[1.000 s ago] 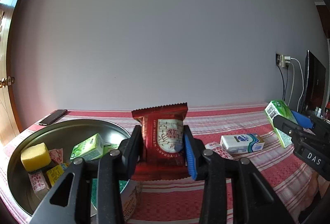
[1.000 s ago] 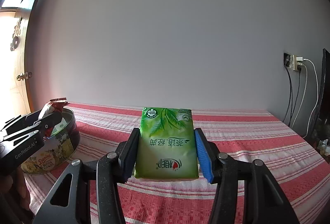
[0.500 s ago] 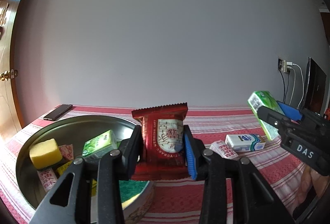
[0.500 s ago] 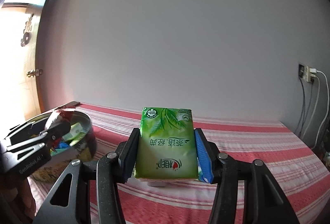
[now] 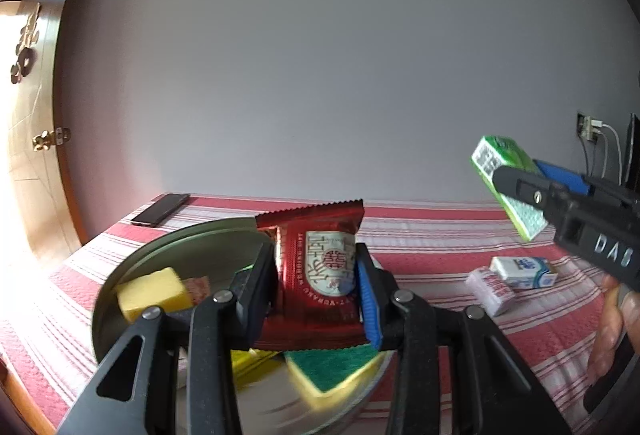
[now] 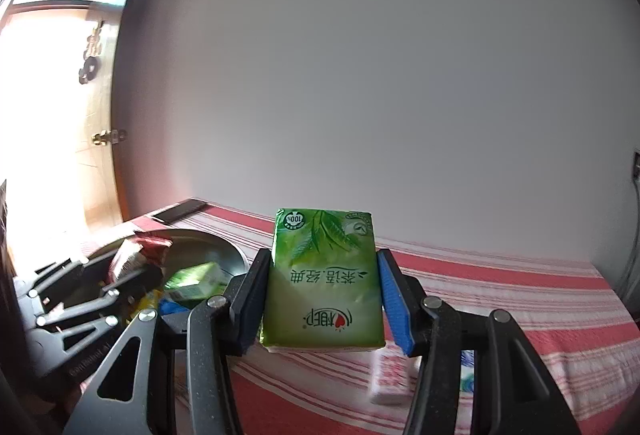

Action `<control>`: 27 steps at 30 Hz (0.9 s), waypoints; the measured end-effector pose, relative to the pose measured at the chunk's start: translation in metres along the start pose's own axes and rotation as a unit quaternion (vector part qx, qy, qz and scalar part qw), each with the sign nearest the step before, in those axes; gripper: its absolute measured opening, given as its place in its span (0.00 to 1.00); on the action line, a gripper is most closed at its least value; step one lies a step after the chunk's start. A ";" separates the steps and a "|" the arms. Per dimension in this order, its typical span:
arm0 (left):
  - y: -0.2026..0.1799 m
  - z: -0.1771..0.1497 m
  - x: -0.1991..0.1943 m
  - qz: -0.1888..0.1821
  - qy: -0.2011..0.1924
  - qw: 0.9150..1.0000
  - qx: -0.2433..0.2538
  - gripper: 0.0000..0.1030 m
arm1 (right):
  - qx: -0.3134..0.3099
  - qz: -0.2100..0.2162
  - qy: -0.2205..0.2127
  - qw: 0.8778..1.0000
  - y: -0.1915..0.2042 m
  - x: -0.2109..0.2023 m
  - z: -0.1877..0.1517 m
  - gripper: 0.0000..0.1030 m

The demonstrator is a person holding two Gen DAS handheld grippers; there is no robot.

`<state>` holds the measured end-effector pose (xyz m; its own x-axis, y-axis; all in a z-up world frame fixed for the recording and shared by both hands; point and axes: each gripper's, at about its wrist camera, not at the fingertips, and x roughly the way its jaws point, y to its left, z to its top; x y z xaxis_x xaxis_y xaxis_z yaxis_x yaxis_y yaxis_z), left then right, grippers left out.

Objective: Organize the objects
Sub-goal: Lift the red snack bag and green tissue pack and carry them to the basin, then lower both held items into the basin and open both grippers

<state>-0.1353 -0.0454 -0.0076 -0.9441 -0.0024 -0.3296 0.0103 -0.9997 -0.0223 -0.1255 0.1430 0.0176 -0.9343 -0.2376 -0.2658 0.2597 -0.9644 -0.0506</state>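
My left gripper (image 5: 315,266) is shut on a red foil snack packet (image 5: 320,227), held upright over the round metal tin (image 5: 160,247). The tin holds a yellow sponge block (image 5: 152,293), a green-topped sponge (image 5: 332,367) and a small green carton (image 6: 196,279). My right gripper (image 6: 323,263) is shut on a green tissue pack (image 6: 324,311), held above the red striped cloth just right of the tin (image 6: 234,251). In the left wrist view the right gripper (image 5: 520,179) and its green pack (image 5: 496,155) hang at the right. In the right wrist view the left gripper (image 6: 134,269) shows over the tin.
A blue-and-white tissue pack (image 5: 524,271) and a pink-and-white one (image 5: 494,289) lie on the striped tablecloth (image 5: 440,231) to the right of the tin. A dark phone (image 5: 160,209) rests at the table's back left corner. A wooden door stands left; a wall socket with cables is far right.
Both grippers have shifted left toward the tin, each keeping its grip. The red packet now hangs over the tin's inside, and the green pack has risen and come closer to the tin.
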 end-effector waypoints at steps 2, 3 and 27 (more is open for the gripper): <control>0.008 -0.001 0.001 0.006 0.007 1.000 -0.004 0.37 | -0.001 0.012 0.002 1.000 0.007 0.005 0.005 0.53; 0.011 -0.001 0.001 0.010 0.010 1.000 -0.005 0.37 | -0.003 0.017 0.003 1.000 0.011 0.007 0.008 0.53; 0.066 -0.020 0.023 0.067 0.077 0.994 -0.026 0.37 | -0.018 0.092 0.088 0.992 0.087 0.091 -0.002 0.53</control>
<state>-0.1500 -0.1108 -0.0354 -0.8715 -0.1287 -0.4732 0.1542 -0.9879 -0.0153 -0.1880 0.0377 -0.0126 -0.8142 -0.3817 -0.4376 0.4329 -0.9012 -0.0194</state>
